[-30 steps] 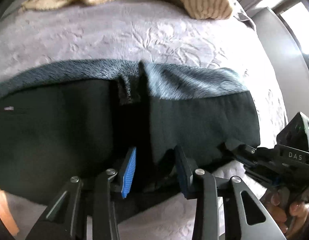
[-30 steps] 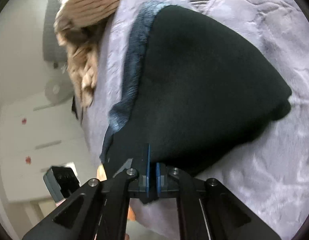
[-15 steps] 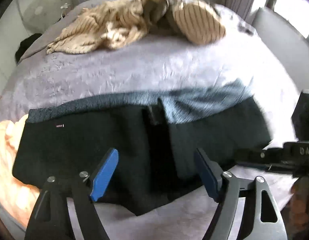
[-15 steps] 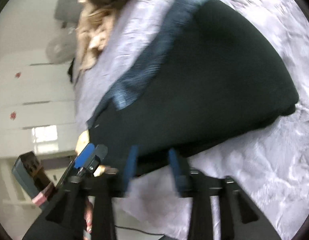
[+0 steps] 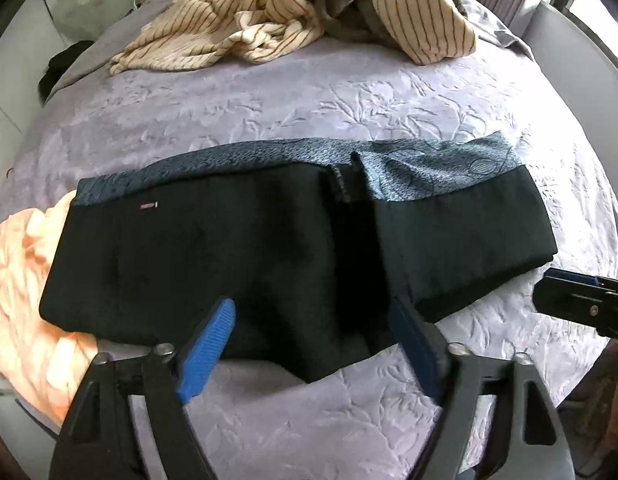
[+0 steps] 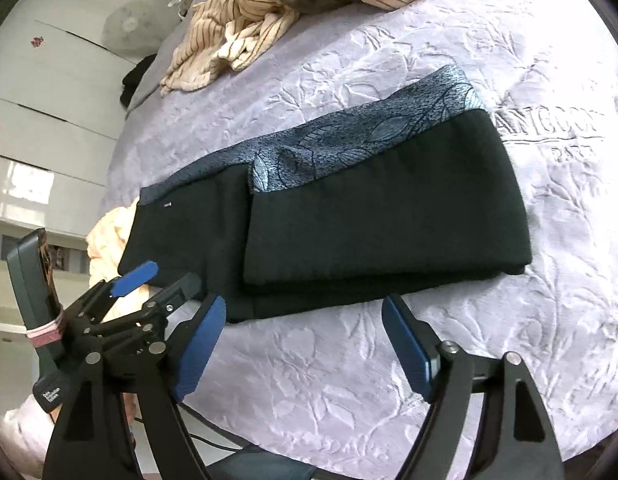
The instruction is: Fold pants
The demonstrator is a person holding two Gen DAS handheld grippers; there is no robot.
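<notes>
Black pants [image 5: 237, 256] with a blue leaf-patterned band along the far edge lie folded in a long strip across the lilac bedspread; the right part is doubled over the middle. They also show in the right wrist view [image 6: 369, 232]. My left gripper [image 5: 313, 344] is open and empty, just above the strip's near edge. My right gripper [image 6: 303, 344] is open and empty, over bare bedspread just in front of the strip; its tip shows at the right in the left wrist view [image 5: 565, 284]. The left gripper shows at lower left in the right wrist view [image 6: 149, 288].
A heap of cream striped clothes [image 5: 269, 24] lies at the far side of the bed [image 5: 309, 92]. A peach garment [image 5: 21, 300] lies by the pants' left end. White drawers [image 6: 41, 100] stand beyond the bed's left edge.
Both grippers have opened and let go of the pants, then pulled back and up from the near edge. The pants now lie flat on the bed.
</notes>
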